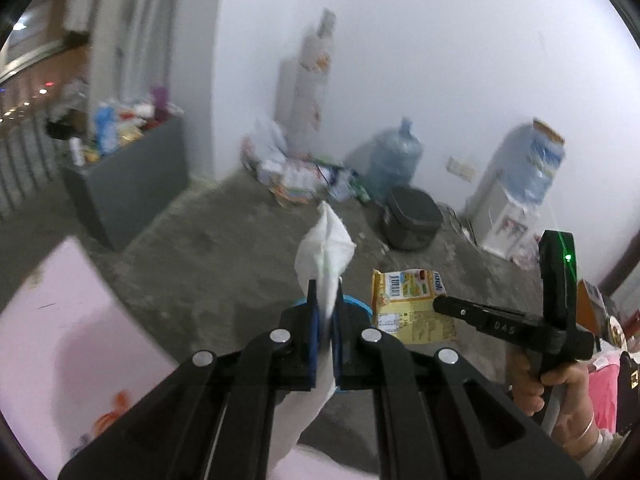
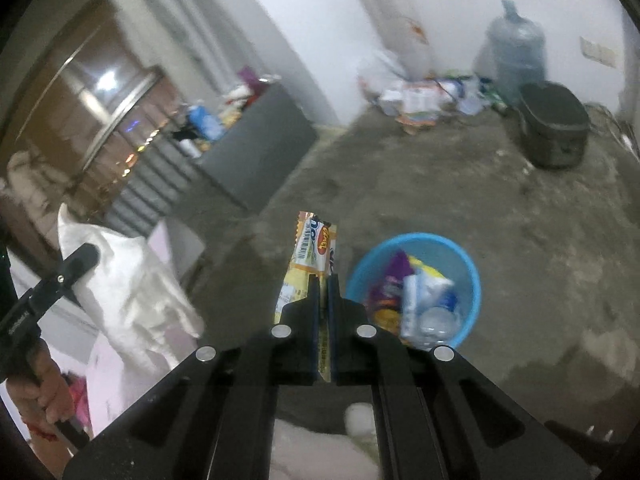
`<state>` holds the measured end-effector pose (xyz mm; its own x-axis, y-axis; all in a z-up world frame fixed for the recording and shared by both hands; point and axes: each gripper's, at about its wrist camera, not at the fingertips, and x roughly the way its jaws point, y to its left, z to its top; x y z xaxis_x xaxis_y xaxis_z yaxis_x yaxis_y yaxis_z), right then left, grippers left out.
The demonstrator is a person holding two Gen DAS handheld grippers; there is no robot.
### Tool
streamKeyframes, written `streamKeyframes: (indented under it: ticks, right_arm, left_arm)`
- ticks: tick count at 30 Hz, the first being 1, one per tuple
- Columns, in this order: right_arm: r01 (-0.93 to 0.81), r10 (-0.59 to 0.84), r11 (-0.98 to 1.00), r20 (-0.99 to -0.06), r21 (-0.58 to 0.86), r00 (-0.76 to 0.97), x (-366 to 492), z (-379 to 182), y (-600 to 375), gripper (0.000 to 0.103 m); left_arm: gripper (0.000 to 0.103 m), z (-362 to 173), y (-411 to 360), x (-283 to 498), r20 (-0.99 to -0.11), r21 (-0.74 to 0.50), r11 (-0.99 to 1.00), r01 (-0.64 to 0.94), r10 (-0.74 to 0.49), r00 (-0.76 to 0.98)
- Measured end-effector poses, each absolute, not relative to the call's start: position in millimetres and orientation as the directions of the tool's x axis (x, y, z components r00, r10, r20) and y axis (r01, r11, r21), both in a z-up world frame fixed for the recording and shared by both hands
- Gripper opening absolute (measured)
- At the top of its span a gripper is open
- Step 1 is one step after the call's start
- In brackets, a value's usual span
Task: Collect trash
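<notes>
Softly pinched: light, floppy tissue (image 1: 325, 248) in left gripper (image 1: 325, 300), thin, slippery wrapper (image 2: 314, 248) in right gripper (image 2: 324, 284), above bin (image 2: 468, 264).

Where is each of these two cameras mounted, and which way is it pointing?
Left wrist view: rides the left gripper, facing forward over its fingers clamped on a white crumpled tissue; the person's right hand shows.
Right wrist view: rides the right gripper, pinching a yellow printed snack wrapper near a round blue plastic bin; the left hand shows.
Shared: tissue, wrapper, the bare concrete floor and a dark rounded rice cooker.
</notes>
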<state>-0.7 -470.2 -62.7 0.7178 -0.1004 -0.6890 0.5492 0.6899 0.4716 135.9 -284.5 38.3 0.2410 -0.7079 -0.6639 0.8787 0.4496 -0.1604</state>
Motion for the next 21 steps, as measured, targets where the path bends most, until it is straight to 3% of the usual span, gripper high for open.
streamKeyframes:
  ticks: [14,17,18,19,21]
  right_arm:
    - [0.722,-0.035,0.476,-0.809,0.503,0.587,39.4,-191.0,-565.2,0.003]
    - [0.746,-0.001,0.418,-0.82,0.519,0.572,48.8,-219.1,-579.2,0.018]
    - [0.765,0.014,0.393,-0.835,0.511,0.551,50.5,-230.9,-582.6,0.033]
    - [0.781,0.016,0.38,-0.847,0.496,0.531,49.2,-237.0,-583.9,0.042]
    - [0.793,0.014,0.373,-0.858,0.482,0.514,48.6,-246.8,-587.1,0.045]
  left_arm:
    - [0.007,-119.1,-455.9,172.7,-0.823,-0.248,0.452,0.857,-0.565,0.059]
    - [0.036,-151.6,-470.7,177.9,-0.86,-0.226,0.467,0.855,-0.508,0.05]
    - [0.049,-158.9,-471.6,178.6,-0.867,-0.219,0.476,0.852,-0.496,0.054]
    - [0.054,-164.3,-470.6,179.5,-0.872,-0.213,0.492,0.844,-0.485,0.063]
    - [0.055,-167.7,-463.7,181.8,-0.872,-0.232,0.523,0.82,-0.486,0.064]
